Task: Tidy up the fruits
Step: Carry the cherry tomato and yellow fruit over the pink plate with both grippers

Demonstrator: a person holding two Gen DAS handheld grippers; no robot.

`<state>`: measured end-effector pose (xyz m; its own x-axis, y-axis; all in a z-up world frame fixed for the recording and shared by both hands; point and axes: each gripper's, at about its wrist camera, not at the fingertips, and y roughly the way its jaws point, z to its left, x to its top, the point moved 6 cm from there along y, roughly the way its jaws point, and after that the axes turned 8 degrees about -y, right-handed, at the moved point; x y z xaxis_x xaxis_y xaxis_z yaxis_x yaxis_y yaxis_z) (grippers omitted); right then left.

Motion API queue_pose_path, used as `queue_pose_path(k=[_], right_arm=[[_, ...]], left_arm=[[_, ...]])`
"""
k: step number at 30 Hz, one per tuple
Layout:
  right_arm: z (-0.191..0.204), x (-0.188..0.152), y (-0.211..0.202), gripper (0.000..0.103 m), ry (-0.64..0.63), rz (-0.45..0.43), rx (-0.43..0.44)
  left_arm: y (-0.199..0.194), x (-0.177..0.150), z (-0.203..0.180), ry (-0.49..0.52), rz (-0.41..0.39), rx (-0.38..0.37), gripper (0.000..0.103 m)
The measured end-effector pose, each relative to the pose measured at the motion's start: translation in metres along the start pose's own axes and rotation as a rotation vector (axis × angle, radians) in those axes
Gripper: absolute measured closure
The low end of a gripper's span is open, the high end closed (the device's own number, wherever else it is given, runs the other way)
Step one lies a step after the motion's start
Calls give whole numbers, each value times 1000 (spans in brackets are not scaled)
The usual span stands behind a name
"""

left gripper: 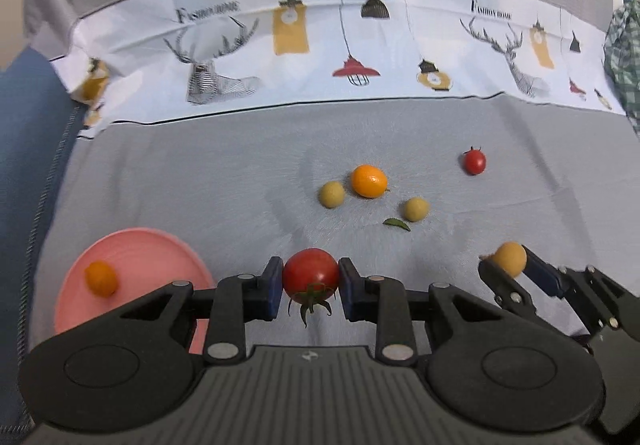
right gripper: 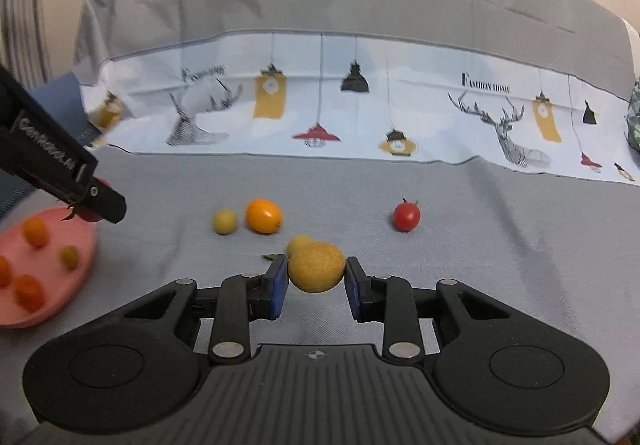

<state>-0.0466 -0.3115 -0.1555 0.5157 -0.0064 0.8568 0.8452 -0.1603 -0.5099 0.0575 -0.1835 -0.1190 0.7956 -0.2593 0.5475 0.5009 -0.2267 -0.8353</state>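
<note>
Two grippers each carry one fruit at this moment. Your left gripper is clamped on a red tomato, the blue pads pressing its two sides at about the widest part, the green calyx hanging below. Your right gripper is clamped on a rough-skinned yellow fruit, held the same way across the middle. Both fruits are lifted clear of the grey cloth.

Treat the tomato as light, smooth and easily bruised: its skin is likely slippery, so keep the pads on the widest part and do not squeeze harder. Judge the yellow fruit as light too, with a matt, dimpled skin that should give better purchase; whether it is firm cannot be told.

Count what lies loose on the cloth: one orange kumquat-like fruit, two small yellow-green round fruits, one small red cherry tomato, and one green leaf. The kumquat-like fruit and the nearer yellow-green fruit lie just beside each other; the cherry tomato lies well apart to the right.

Count the pink plate at the left: the right wrist view shows about four orange fruits and one olive-green fruit on it, though blur and the picture's edge make that count uncertain. Your left gripper hangs near the plate's edge.
</note>
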Motion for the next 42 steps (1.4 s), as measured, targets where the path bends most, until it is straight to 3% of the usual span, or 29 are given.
queue_pose_path(k=[10,16,17,19,29,42], right_arm=[[33,30,-92,71,-32,-93,90],[76,42,-148,71,-47,-135,223],[94,43,-165,71,-68,-142,283],[102,43,-172,71,-91,-153,298],[132,48,-223,71,-199,-240,323],[138,43,-245,71,-233,-261,320]], left_arm=[[-103,-31,40,-60,-85,26,71],[-155,-60,78,-107,-122,55,71],[-162,-65,85,-117,-124,64,71],[-175,-78,98,-145,-125,86,71],[-227,-137,147,-273,-161,143,70],[-249,-160,141,-272,-217,126,70]])
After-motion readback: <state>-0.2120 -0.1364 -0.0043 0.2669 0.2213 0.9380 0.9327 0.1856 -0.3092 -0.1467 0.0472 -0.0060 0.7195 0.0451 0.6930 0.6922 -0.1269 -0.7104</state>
